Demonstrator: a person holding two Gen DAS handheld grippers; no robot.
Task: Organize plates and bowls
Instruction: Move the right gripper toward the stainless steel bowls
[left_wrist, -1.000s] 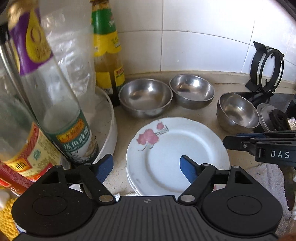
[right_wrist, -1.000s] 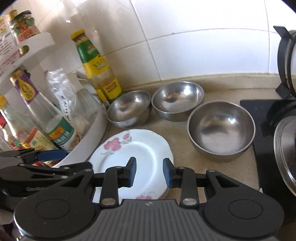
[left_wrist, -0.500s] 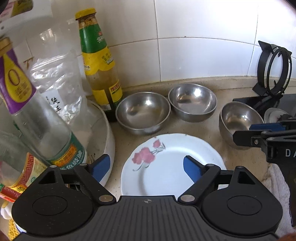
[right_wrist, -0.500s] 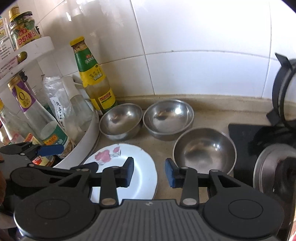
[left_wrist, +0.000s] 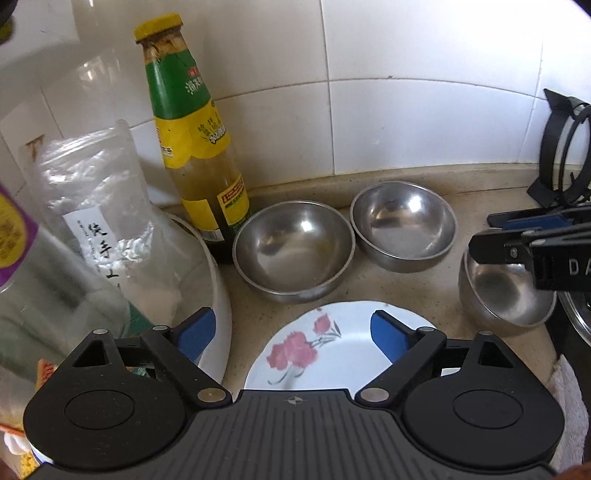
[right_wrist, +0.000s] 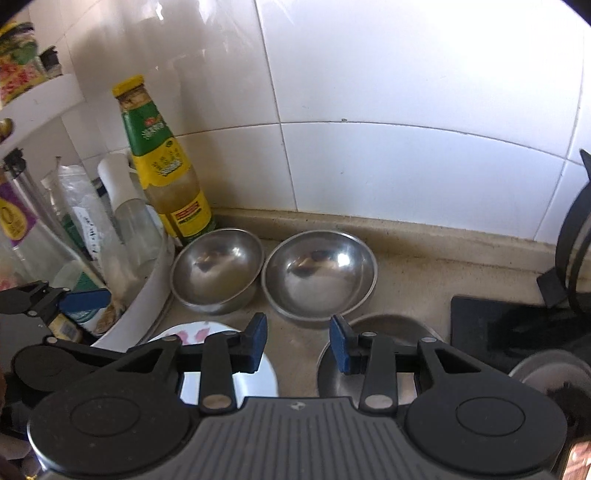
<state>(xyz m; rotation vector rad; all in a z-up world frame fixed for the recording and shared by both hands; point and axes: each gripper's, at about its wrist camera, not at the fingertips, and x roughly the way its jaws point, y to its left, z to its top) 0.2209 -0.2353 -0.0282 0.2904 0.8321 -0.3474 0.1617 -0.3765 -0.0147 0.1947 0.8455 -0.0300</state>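
Observation:
A white plate with pink flowers (left_wrist: 332, 354) lies on the beige counter. My left gripper (left_wrist: 291, 326) hovers over its near edge with its jaws opening and nothing held between them. Behind the plate, two steel bowls (left_wrist: 293, 251) (left_wrist: 402, 225) sit side by side by the wall. A third steel bowl (left_wrist: 506, 295) stands to the right, and my right gripper (left_wrist: 495, 236) hangs above it. In the right wrist view the right gripper (right_wrist: 298, 343) is open and empty over bare counter, between the plate (right_wrist: 255, 384) and the third bowl (right_wrist: 388, 325).
A tall sauce bottle (left_wrist: 195, 147) stands in the back corner beside a white round rack (left_wrist: 218, 280) holding bottles and a plastic bag. A black stove (right_wrist: 498, 325), a pan support (left_wrist: 565, 155) and a pot lid (right_wrist: 550, 373) fill the right. A white cloth (left_wrist: 569, 398) lies nearby.
Both grippers drew back from the plate and bowls, which now sit lower in each view. The left jaws spread wider, the right jaws opened slightly and the right view tilted.

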